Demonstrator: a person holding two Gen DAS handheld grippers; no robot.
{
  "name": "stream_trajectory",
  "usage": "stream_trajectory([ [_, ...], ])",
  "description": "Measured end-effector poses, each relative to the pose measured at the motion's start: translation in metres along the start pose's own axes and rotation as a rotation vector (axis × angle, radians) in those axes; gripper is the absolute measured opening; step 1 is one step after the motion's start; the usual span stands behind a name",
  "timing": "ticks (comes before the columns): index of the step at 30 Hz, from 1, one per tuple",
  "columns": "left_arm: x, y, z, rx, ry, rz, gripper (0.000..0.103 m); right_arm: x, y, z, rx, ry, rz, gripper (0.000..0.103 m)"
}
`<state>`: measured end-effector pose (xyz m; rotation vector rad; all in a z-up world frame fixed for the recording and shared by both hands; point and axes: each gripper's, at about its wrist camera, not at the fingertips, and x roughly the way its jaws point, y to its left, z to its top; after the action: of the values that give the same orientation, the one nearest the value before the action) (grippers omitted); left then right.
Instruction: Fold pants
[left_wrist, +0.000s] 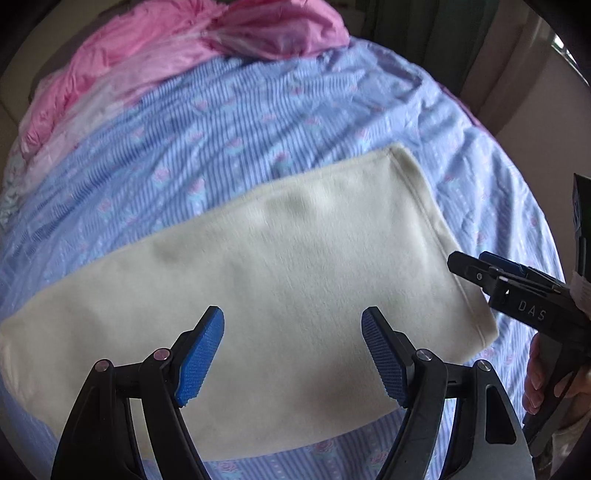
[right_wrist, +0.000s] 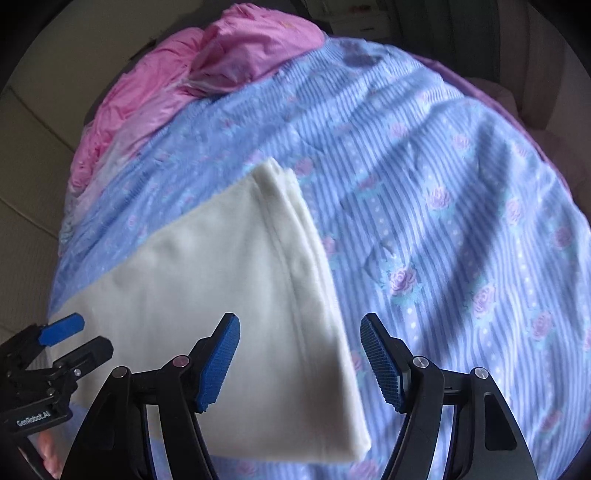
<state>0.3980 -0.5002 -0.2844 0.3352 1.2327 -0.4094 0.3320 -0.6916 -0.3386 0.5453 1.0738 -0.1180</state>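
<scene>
The cream pants (left_wrist: 258, 280) lie flat on the blue striped bedspread (left_wrist: 229, 122), already in a long stack with hems at the right end. My left tongs (left_wrist: 293, 354) hover wide open over the near edge, holding nothing. My right tongs (right_wrist: 300, 363) are just as open and empty above the hem corner. I'd pinch both layers together at each end, lift evenly, then fold the hems leftward.

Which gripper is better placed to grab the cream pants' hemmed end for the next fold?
Probably the right gripper: open, directly over the hemmed end of the cream pants. The left gripper, also open, hovers mid-garment.
</scene>
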Motion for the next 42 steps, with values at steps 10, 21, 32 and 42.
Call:
stream_trajectory([
  [10, 0.034, -0.003, 0.003, -0.007, 0.054, 0.012, 0.076, 0.035, -0.028, -0.006, 0.102, 0.064, 0.067, 0.057],
  [21, 0.054, -0.003, -0.001, -0.031, 0.107, 0.009, 0.076, 0.051, -0.014, -0.009, 0.043, 0.054, -0.004, 0.056],
  [32, 0.047, 0.008, -0.008, -0.051, 0.107, 0.003, 0.075, 0.025, 0.014, -0.001, 0.005, 0.049, -0.030, 0.017],
  [42, -0.029, 0.075, -0.014, -0.195, 0.015, 0.003, 0.075, -0.056, 0.116, 0.000, -0.211, -0.111, -0.082, 0.017],
])
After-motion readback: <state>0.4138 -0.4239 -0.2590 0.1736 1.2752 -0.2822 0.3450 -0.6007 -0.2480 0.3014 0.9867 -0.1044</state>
